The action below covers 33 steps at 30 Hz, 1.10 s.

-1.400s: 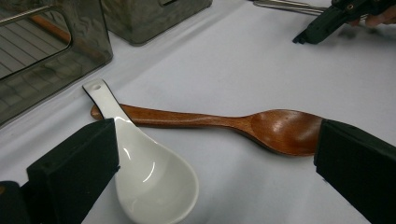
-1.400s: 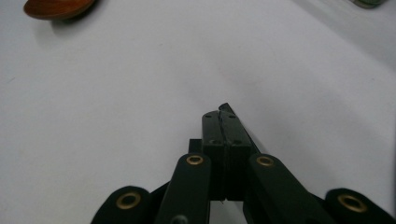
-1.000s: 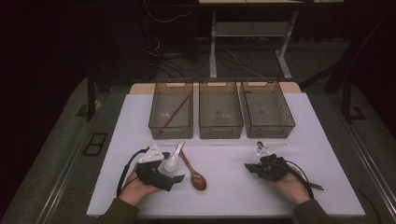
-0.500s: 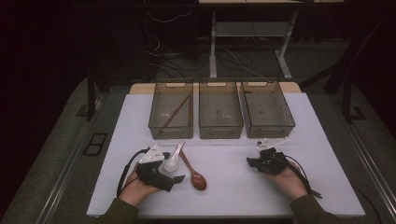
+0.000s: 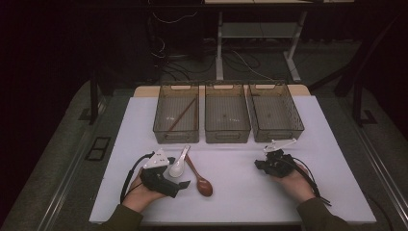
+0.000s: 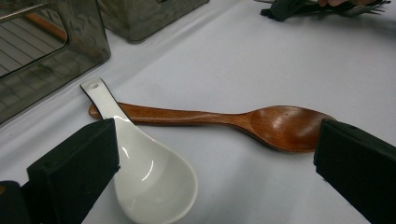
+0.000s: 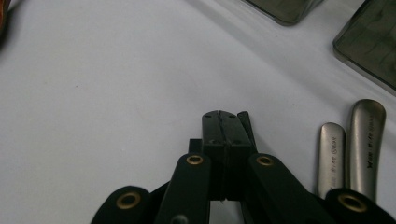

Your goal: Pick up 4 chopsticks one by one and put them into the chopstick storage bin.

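My left gripper (image 6: 215, 172) rests open on the white table, its jaws wide apart. Between them lie a white ceramic spoon (image 6: 154, 182) and a brown wooden spoon (image 6: 280, 126), the white one's handle crossing over the wooden handle. The left jaw stands close beside the white spoon's bowl. From above, the left gripper (image 5: 180, 175) sits at the front left with the white spoon (image 5: 177, 167) and wooden spoon (image 5: 201, 182). My right gripper (image 7: 224, 123) is shut with nothing between its jaws. Two metal cutlery handles (image 7: 331, 154) lie just to its right. Seen from above, that gripper (image 5: 261, 164) is at the front right.
Three clear bins stand in a row at the back of the table: left (image 5: 176, 134), middle (image 5: 227, 132), right (image 5: 279, 131). A thin wooden stick (image 5: 182, 114) lies slantwise in the left bin. The white table (image 5: 231, 202) is bare between the hands.
The right hand and its gripper have edged slightly toward the bins. The left gripper and both spoons have stayed where they were.
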Available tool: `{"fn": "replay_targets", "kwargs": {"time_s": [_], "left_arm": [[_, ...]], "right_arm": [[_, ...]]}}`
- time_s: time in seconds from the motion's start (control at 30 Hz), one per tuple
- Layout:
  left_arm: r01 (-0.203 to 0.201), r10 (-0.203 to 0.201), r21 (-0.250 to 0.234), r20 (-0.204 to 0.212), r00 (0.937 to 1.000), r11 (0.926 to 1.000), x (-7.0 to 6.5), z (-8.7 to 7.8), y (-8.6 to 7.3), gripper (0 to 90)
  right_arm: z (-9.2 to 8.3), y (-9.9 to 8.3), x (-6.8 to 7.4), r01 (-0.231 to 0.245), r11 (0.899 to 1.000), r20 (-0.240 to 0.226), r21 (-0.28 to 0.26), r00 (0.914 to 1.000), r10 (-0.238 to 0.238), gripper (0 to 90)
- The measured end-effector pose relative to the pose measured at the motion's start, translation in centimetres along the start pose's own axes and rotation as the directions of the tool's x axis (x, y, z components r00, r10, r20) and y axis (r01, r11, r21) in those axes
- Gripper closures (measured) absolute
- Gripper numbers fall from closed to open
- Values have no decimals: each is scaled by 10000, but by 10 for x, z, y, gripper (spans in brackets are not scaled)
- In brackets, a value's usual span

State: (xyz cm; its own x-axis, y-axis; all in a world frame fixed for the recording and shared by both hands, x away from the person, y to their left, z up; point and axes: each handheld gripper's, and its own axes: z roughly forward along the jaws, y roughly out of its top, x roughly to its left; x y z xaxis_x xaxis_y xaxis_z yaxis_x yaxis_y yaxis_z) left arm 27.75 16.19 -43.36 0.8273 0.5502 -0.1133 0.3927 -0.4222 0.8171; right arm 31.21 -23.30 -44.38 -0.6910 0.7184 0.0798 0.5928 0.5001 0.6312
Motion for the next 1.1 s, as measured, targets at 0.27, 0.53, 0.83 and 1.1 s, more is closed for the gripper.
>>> {"fn": "replay_targets", "kwargs": {"time_s": [0.27,0.53,0.83,1.1], "left_arm": [[4,-4,-14,6,10000,10000,0,0,0,0],[40,-40,-43,-2,10000,10000,1,0,-1,0],[31,-31,15,41,10000,10000,0,0,-1,0],[28,-28,-10,56,10000,10000,1,0,-1,0]], "right_arm": [[-10,0,-3,-95,9982,-399,-590,9992,71,878],[-31,-2,-8,-14,9939,-967,-1103,9953,-94,670],[-48,-16,-18,157,9950,-968,-988,9950,-253,554],[-66,-27,-25,196,9941,-811,-1066,9963,-283,557]]}}
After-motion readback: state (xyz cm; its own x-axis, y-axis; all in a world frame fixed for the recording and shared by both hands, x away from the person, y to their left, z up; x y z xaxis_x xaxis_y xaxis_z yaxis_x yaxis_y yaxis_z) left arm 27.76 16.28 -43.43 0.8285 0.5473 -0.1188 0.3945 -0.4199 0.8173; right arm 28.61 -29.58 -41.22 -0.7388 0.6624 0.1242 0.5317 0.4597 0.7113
